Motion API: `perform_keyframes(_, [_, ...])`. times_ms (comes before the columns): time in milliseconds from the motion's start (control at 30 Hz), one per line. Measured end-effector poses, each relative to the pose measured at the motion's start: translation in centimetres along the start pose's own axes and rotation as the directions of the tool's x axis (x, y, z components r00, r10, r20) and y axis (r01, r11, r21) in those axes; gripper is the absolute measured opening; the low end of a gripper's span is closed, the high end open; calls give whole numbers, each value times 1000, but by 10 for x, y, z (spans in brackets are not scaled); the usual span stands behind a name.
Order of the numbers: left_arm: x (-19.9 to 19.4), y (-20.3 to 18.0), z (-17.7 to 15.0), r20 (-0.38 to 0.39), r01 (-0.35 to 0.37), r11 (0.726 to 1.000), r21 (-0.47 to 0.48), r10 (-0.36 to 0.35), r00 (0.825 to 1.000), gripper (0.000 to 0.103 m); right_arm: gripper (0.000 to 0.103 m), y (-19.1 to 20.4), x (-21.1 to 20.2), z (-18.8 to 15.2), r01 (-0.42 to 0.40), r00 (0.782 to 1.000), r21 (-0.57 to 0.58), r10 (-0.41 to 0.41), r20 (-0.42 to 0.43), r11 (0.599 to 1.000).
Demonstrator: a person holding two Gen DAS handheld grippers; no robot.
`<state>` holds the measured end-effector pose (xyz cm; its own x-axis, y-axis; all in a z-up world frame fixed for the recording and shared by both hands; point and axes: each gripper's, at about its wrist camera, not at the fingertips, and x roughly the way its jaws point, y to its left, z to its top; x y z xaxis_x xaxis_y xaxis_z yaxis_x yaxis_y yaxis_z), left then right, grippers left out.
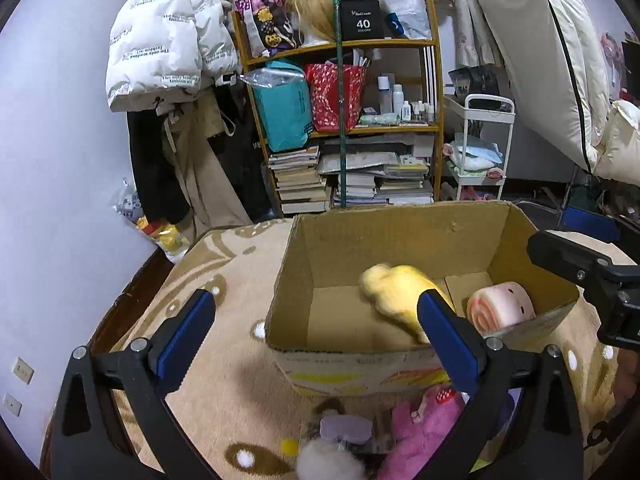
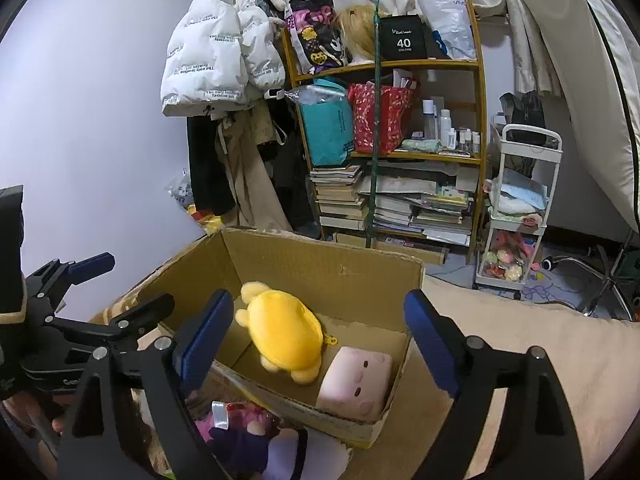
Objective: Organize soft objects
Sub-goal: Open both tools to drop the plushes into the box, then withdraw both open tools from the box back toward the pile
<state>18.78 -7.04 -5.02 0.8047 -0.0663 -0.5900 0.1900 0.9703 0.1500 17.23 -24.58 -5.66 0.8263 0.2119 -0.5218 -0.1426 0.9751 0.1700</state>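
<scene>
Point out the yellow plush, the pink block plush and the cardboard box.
yellow plush (image 2: 286, 330), right wrist view, middle of its back
pink block plush (image 2: 356, 380), right wrist view, top face
cardboard box (image 2: 320, 268), right wrist view, inner far wall

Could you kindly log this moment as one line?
yellow plush, pink plush: in cardboard box | left gripper: open | right gripper: open, empty

An open cardboard box (image 2: 280, 264) sits on a beige patterned blanket. Inside lie a yellow plush toy (image 2: 286, 330), belly down and stretched towards the far wall, and a pink block-shaped plush (image 2: 356, 382) in the near right corner. More plush toys, pink (image 1: 420, 424) and purple (image 2: 244, 446), are heaped just outside the box's near wall.
</scene>
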Motion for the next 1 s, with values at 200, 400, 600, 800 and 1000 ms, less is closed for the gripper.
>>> perform_keyframes(200, [-14,10,-6,-16,-28,999,-24,28,999,100,102,8,-10,-1,3,1000,-12,-3,7,1000])
perform_keyframes(400, [-31,27,-11,-28,-77,995,-55,76,997,100,103,16,-25,-3,21,1000,-12,-21,14,1000])
perform_keyframes(600, [-60,43,-17,-14,-107,990,-94,107,994,100,103,25,-49,-8,46,998,-19,-45,33,999])
perform_keyframes(800, [-88,50,-27,-6,-109,989,-104,109,994,100,103,34,-70,-13,49,999,-49,-49,1,998])
perform_keyframes(1000, [-109,55,-40,-38,-76,990,-120,72,997,100,103,48,-92,-23,39,998,-80,-42,-40,996])
